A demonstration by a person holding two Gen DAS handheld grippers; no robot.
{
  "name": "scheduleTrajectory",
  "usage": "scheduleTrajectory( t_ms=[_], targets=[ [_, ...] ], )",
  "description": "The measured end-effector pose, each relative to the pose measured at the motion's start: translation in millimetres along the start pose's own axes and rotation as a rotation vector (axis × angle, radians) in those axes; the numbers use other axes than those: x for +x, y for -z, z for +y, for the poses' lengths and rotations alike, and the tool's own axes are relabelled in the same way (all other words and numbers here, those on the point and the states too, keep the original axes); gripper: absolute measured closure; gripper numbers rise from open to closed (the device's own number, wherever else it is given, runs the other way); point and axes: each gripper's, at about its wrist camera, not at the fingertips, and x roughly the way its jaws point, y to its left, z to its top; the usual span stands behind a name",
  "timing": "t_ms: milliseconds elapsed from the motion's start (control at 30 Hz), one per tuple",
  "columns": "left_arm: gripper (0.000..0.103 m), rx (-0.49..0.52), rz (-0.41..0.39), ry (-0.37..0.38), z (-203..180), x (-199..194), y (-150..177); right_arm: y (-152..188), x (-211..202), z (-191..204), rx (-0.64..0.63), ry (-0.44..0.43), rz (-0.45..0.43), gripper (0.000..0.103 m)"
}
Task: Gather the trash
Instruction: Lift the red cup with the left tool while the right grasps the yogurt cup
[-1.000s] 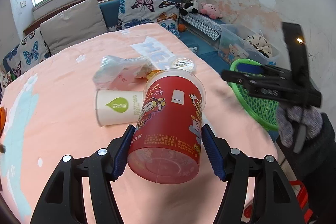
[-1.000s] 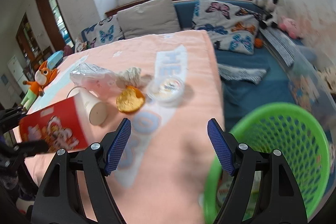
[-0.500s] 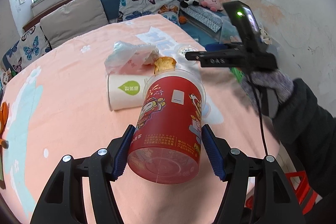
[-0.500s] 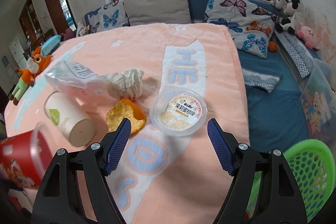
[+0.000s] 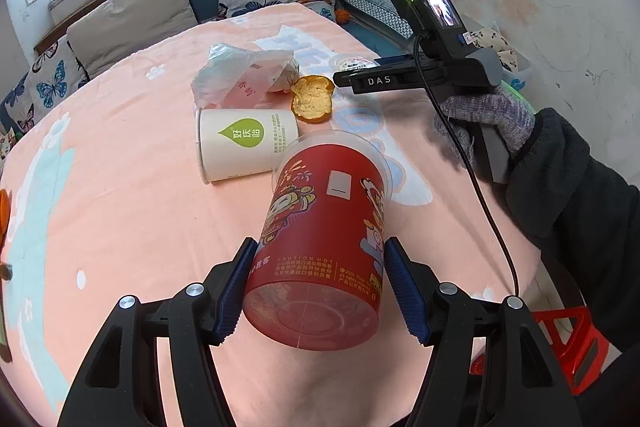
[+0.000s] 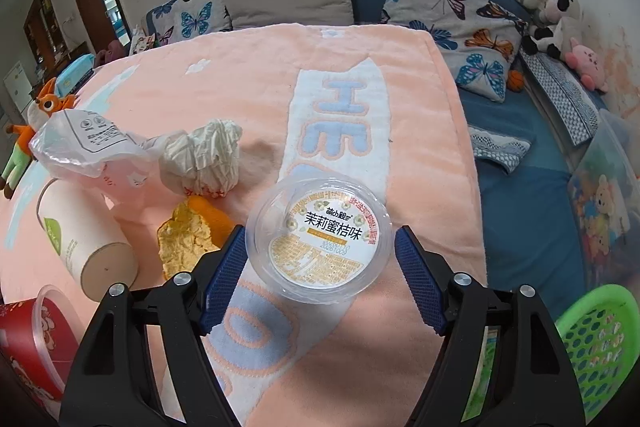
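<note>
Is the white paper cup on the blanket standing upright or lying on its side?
Lying on its side: the white paper cup shows its round base sideways.

Bare pink worktop [image 6: 248, 67] far and right of the clear tub [image 6: 318, 239]. Crowded on the left: orange peel [image 6: 188, 239] just beside, crumpled paper [image 6: 204, 159], plastic bag [image 6: 84, 143], white cup [image 6: 84, 239].

Black claw [image 5: 320, 285] frames, blue ribbed pads [image 5: 404, 293], silver screws.

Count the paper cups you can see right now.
2: a red printed paper cup gripped in the left gripper, and a white paper cup lying sideways on the pink blanket.
</note>
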Motion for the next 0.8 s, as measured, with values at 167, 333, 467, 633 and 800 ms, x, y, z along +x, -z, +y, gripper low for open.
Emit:
scheduleTrajectory(
  t_ms=[167,333,467,633,800],
  targets=[
    [0.04,-0.013,-0.007,0.001,1,1,-4,3,-7,-2,0.015,0.012,-0.026,0.034],
    [0.04,-0.018,-0.024,-0.008,1,3,-10,9,-28,-3,0.034,-0.009,-0.047,0.034],
    [0.04,-0.012,-0.04,-0.021,-1,4,-17,21,-53,-1,0.043,-0.013,-0.077,0.034],
    [0.041,-0.019,-0.053,-0.018,-4,5,-23,41,-88,-9,0.086,-0.01,-0.116,0.034],
    [0.041,-0.004,-0.067,0.01,-15,2,-25,64,-122,-27,0.14,0.021,-0.128,0.034]
  ],
)
